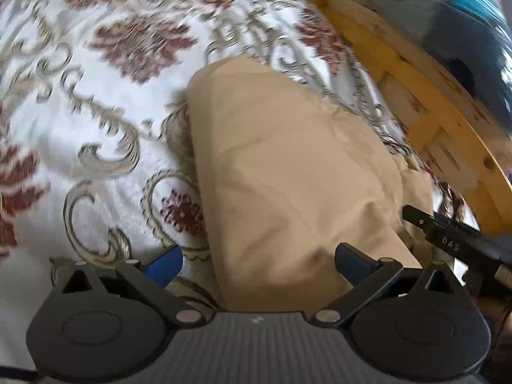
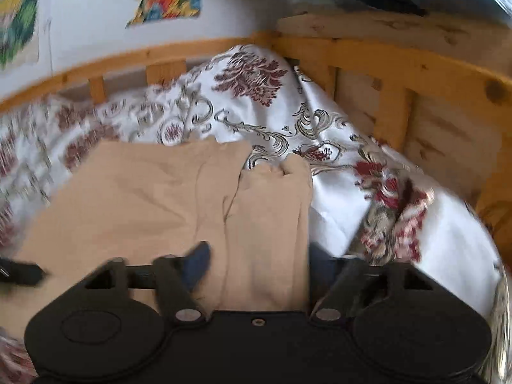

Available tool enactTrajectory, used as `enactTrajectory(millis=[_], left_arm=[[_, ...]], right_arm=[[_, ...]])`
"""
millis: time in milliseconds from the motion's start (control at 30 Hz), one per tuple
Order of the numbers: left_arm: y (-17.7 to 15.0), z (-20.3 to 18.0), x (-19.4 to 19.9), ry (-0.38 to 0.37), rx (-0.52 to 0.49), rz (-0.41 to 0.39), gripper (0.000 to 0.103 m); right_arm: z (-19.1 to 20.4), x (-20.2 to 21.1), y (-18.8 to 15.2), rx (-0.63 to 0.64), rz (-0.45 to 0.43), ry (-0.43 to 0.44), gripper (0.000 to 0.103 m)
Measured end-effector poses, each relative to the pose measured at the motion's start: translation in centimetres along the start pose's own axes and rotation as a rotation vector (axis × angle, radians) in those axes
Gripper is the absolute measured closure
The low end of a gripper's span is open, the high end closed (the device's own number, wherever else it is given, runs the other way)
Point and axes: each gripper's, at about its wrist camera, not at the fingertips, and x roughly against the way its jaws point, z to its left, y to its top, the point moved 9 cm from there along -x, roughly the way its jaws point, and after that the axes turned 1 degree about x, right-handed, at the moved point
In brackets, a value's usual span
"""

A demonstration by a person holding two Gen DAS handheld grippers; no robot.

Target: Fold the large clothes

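Folding the tan clothes (image 1: 288, 172) on the flowery bed cover (image 1: 96, 96).
Both the left gripper (image 1: 259, 264) and the right gripper (image 2: 256, 256) are sitting wide open around the cloth, holding nothing, so the fold could be flopping open.

The beige garment (image 1: 288, 166) is a soft matt cloth with light creases, lying on a bedspread (image 1: 96, 121) of white, slightly shiny woven fabric. The bed frame (image 2: 393, 73) is knotty varnished wood, and the tongs (image 1: 256, 264) are matt black plastic with metal rivets.
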Motion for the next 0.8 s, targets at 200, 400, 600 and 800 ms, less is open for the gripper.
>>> enactTrajectory(millis=[200, 400, 600, 800], left_arm=[[0.1, 0.5, 0.1, -0.01, 0.004, -0.002, 0.0], [0.9, -0.2, -0.4, -0.018, -0.016, -0.005, 0.001], [2.4, 0.1, -0.3, -0.028, -0.035, -0.028, 0.001], [4.1, 1.2, -1.8, -0.044, -0.029, -0.005, 0.001]], right_arm=[[0.3, 0.9, 1.6, 0.109, -0.13, -0.073, 0.085], [-0.5, -3.1, 2.2, 0.128, -0.126, -0.095, 0.088], [-2.7, -2.4, 2.5, -0.137, -0.146, 0.048, 0.071], [-2.0, -2.2, 2.5, -0.218, -0.121, 0.184, 0.023]])
